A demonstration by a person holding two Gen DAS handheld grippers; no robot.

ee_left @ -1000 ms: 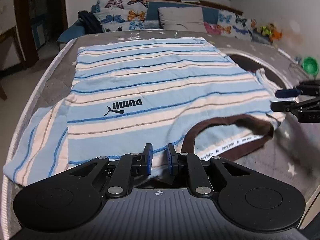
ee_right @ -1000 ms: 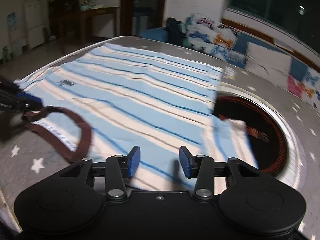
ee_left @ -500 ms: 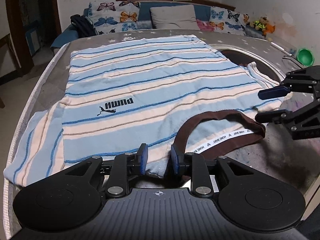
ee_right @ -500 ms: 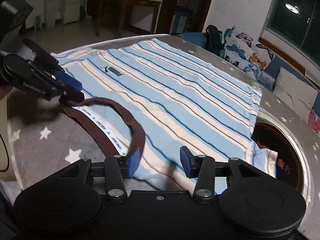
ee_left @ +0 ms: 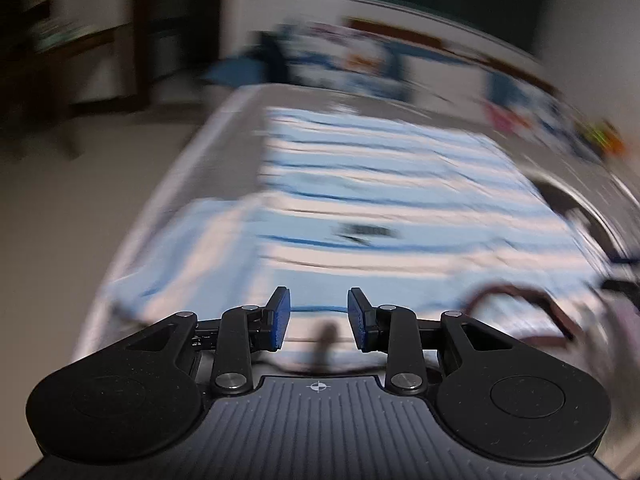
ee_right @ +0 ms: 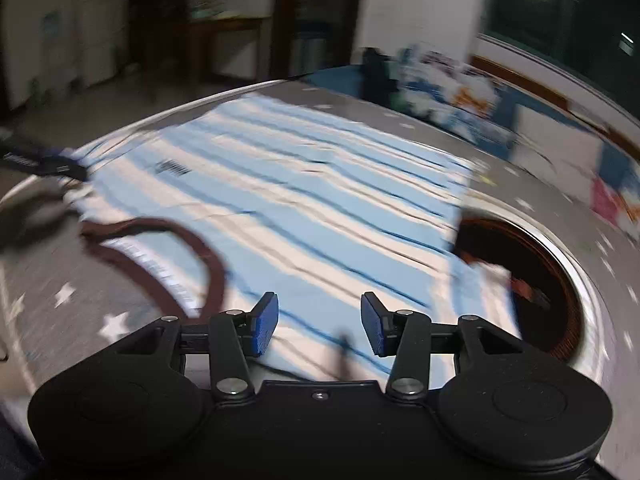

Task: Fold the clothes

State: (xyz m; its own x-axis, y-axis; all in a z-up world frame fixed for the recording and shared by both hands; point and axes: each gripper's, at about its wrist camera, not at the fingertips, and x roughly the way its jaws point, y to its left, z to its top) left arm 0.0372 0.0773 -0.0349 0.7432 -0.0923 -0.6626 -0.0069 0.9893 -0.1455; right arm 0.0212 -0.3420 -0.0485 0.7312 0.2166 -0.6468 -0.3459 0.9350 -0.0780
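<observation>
A light-blue and cream striped T-shirt (ee_left: 380, 216) (ee_right: 304, 200) with a brown collar (ee_right: 172, 264) (ee_left: 516, 292) lies flat on a grey star-print surface. Both views are motion-blurred. My left gripper (ee_left: 318, 318) stands open over the shirt's near edge, close to its left shoulder and sleeve (ee_left: 180, 256), with nothing between its blue pads. My right gripper (ee_right: 316, 324) is open above the shirt's right shoulder, beside the collar, and holds nothing. The left gripper shows as a dark blur (ee_right: 44, 164) at the far left of the right wrist view.
A dark round opening (ee_right: 524, 280) sits in the surface beside the shirt's right sleeve. Butterfly-print cushions (ee_right: 448, 92) and a dark bag (ee_right: 376, 72) line the far edge. The surface's left edge (ee_left: 168, 184) drops to the floor; a wooden table (ee_right: 236, 36) stands beyond.
My left gripper has opened wider, let go of the shirt edge near the collar and swung left toward the sleeve. The right gripper has shifted slightly and stays open.
</observation>
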